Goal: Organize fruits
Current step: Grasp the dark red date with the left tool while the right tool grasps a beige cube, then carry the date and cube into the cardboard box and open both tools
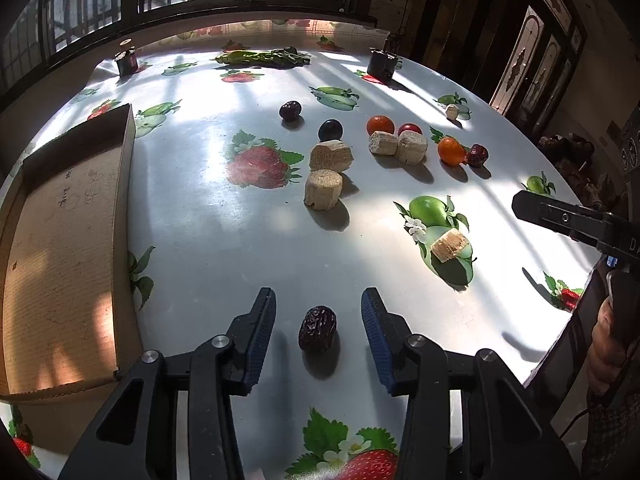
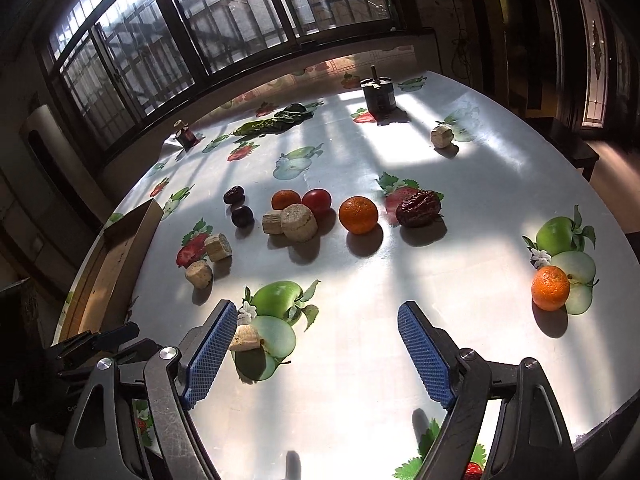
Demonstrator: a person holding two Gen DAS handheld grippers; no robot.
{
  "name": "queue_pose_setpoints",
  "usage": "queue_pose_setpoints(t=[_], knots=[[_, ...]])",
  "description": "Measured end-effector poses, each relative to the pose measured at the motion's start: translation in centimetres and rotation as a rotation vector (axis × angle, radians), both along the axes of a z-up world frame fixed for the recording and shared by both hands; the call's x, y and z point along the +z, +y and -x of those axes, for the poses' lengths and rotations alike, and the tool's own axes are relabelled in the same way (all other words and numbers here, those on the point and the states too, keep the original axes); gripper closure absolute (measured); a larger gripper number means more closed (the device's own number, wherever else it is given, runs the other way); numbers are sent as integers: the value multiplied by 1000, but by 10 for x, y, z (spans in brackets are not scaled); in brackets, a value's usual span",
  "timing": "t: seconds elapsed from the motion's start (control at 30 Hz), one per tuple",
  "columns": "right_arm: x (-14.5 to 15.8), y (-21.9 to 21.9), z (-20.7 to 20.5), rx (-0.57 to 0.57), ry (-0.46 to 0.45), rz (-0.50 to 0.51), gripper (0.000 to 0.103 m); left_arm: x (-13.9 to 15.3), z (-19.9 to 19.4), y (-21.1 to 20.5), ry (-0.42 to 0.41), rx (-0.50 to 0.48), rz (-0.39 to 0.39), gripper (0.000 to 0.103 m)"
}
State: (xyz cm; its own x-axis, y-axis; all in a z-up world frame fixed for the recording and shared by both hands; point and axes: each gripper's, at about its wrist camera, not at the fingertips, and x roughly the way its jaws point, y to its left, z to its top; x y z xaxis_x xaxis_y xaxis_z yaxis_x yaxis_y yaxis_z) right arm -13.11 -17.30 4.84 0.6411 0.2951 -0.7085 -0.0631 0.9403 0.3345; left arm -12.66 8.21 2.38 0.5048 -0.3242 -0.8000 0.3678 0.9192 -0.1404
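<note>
The left gripper (image 1: 318,330) straddles a dried date (image 1: 317,329) near the table's (image 1: 224,248) front edge, jaws narrow but not touching, ready to carry it to the cardboard box (image 1: 64,256) at the left edge, while the right gripper (image 2: 316,354) hangs wide and empty

hard window (image 2: 224,12) sunlight, glare on table (image 1: 248,248), long shadows, fisheye-bent dark edges

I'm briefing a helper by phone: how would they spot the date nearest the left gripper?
Start at the cardboard box on the table's left edge. Right of its near corner, between the left gripper's open blue jaws, lies the date. It is dark, wrinkled and alone, apart from the fruit cluster.
</note>
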Motion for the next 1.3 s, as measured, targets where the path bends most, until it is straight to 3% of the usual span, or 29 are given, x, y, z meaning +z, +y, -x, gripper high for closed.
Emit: queue_pose_setpoints(t=[0.27,0.33,0.37,0.43,0.53,0.6,0.63,0.8,0.97,1.13,1.2,1.3], knots=[[-28,59,-19,148,85,65,22,-8,1,-8,21,-33,-46,66],[-31,66,-20,158,89,87,22,-9,0,-10,14,-34,-56,71],[-32,69,-21,163,87,103,22,-9,0,-10,13,-34,-56,85],[-33,75,-21,170,82,134,28,-9,0,-10,13,-31,-46,85],[-36,81,-23,175,84,188,47,-7,0,-8,15,-26,-27,85],[-39,84,-25,182,94,216,69,-2,1,-5,7,-21,-15,85],[-40,84,-25,183,98,218,71,1,2,-3,3,-18,-4,85],[-29,85,-21,190,62,208,72,30,0,22,-15,5,108,85],[8,98,-20,233,-13,184,72,71,-18,72,-32,48,206,85],[51,148,-37,348,-95,230,72,101,-67,129,-47,147,120,85],[62,175,-50,408,-117,220,72,99,-97,152,-34,217,61,85],[69,219,-79,469,-145,213,71,79,-147,192,44,328,48,85]])
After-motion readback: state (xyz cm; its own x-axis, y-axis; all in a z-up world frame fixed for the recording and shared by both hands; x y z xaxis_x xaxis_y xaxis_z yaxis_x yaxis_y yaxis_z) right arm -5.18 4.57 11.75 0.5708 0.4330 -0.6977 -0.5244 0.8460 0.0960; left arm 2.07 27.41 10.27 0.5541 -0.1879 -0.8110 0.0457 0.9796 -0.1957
